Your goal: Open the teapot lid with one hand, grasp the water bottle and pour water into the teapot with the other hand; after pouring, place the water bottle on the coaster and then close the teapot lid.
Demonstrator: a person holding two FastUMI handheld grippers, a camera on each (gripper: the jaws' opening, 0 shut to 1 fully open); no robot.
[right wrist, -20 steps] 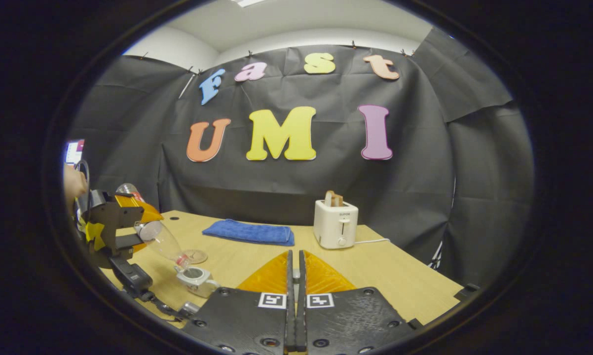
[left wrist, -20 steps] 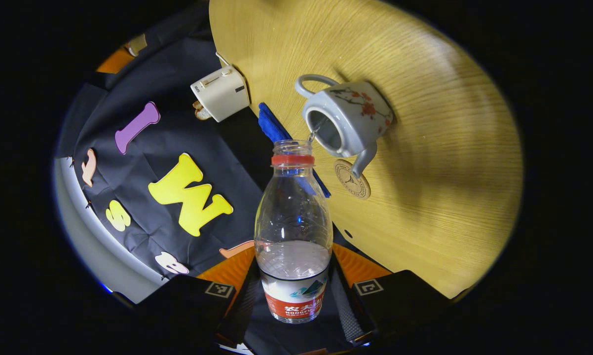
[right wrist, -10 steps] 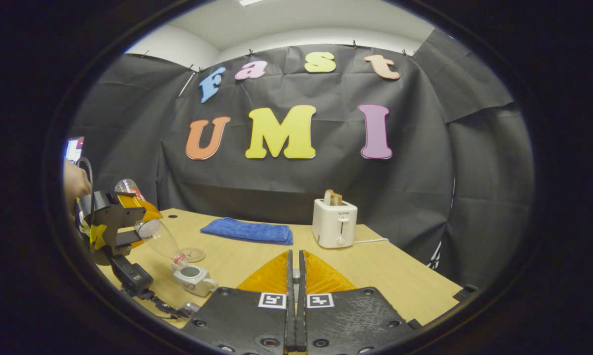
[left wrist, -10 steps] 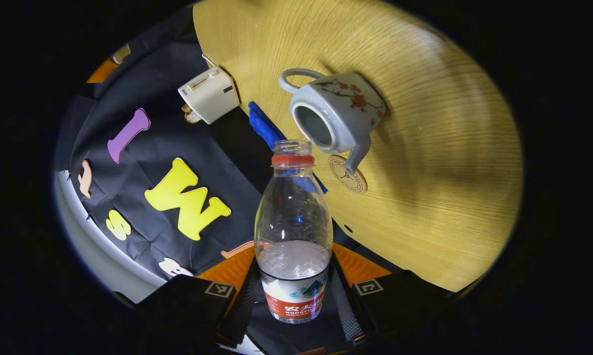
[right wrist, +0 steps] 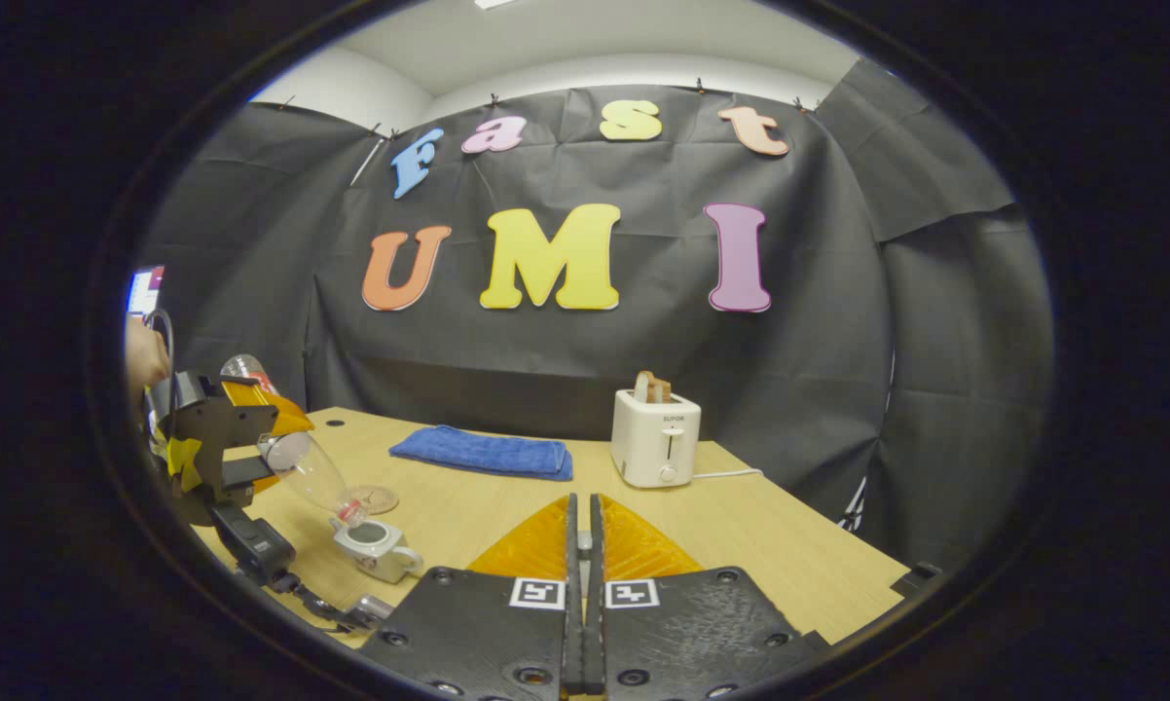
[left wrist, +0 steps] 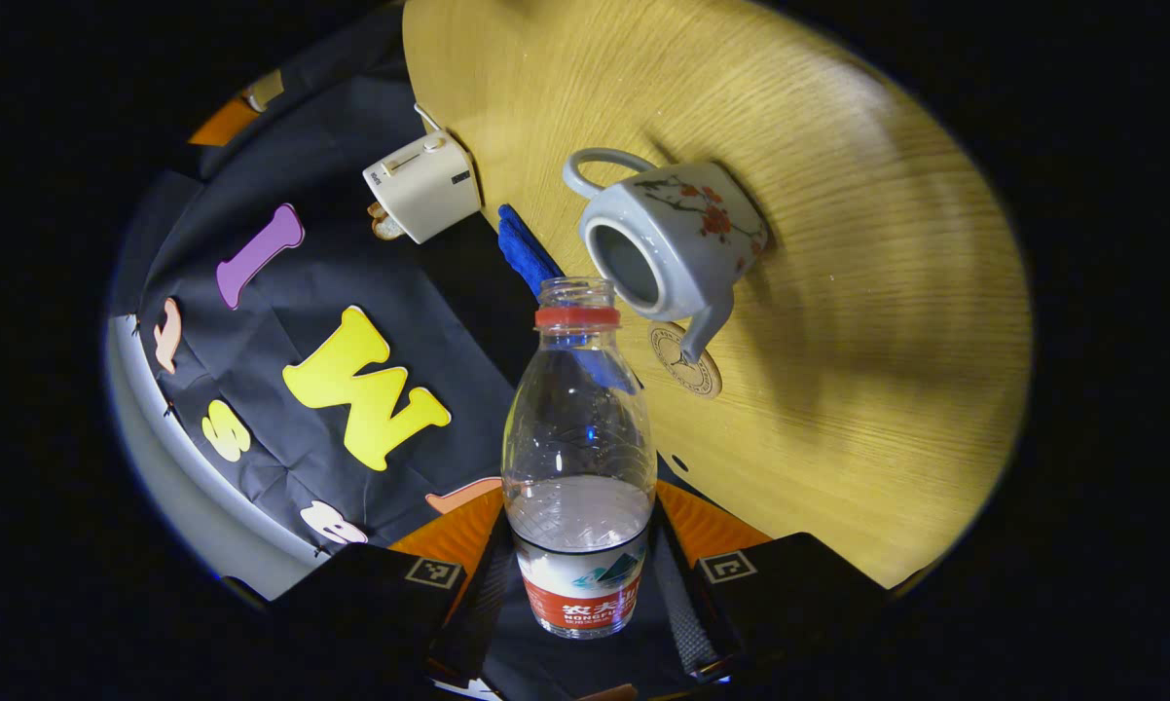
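Tilting the water bottle (left wrist: 579,458) mouth-down over the lidless teapot (left wrist: 671,243), my left gripper (left wrist: 581,594) clamps both fingers on its labelled base; no stream shows, so pouring looks finished. Next, I judge, the bottle must be righted and set on the coaster (left wrist: 684,348) touching the spout's far side. Right of these, open tabletop (right wrist: 760,540) gives room before the blue towel (right wrist: 483,453) and toaster (right wrist: 655,438). My right gripper (right wrist: 581,584) is closed flat; I cannot make out the lid.

The left gripper (left wrist: 581,574) is tilted steeply downward and clamped on the water bottle (left wrist: 579,458). The right gripper (right wrist: 581,584) is held level, its fingers pressed together.
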